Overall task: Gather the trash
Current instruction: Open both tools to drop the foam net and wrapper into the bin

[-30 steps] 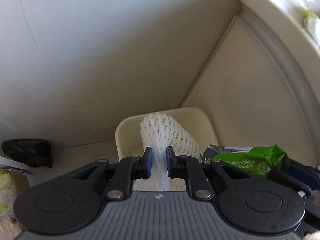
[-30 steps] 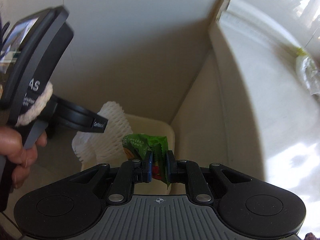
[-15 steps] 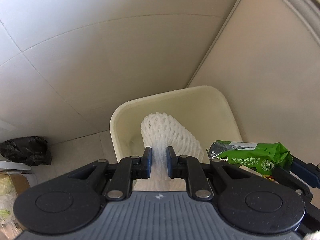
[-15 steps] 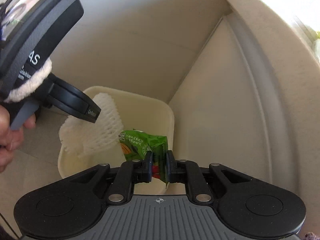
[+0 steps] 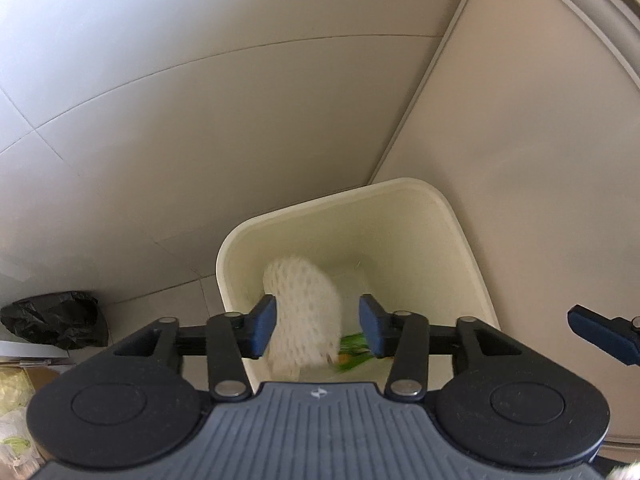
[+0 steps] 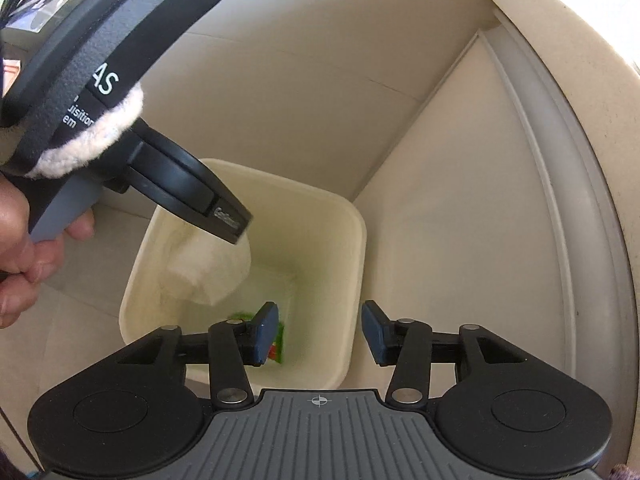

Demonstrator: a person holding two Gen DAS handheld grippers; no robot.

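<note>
A cream waste bin [image 5: 460, 240] [image 6: 356, 240] stands in a corner below both grippers. My left gripper [image 5: 318, 326] is opening; the white foam net [image 5: 304, 312] shows blurred between its jaws, no pad pressing on it, dropping into the bin. In the right wrist view the net [image 6: 208, 272] hangs under the left gripper's body. My right gripper [image 6: 319, 334] is opening too, with nothing between its pads. The green wrapper [image 6: 278, 338] lies down inside the bin, partly behind the left pad, and shows as a green blur [image 5: 352, 350] in the left wrist view.
A black plastic bag [image 5: 56, 320] lies on the tiled floor left of the bin. Walls meet close behind the bin. A person's hand [image 6: 24, 256] holds the left gripper. A box with pale packaging [image 5: 16, 412] sits at the lower left.
Both grippers opened. The foam net slipped from the left pads and the green wrapper fell from the right pads into the bin. Both grippers came lower over the bin.
</note>
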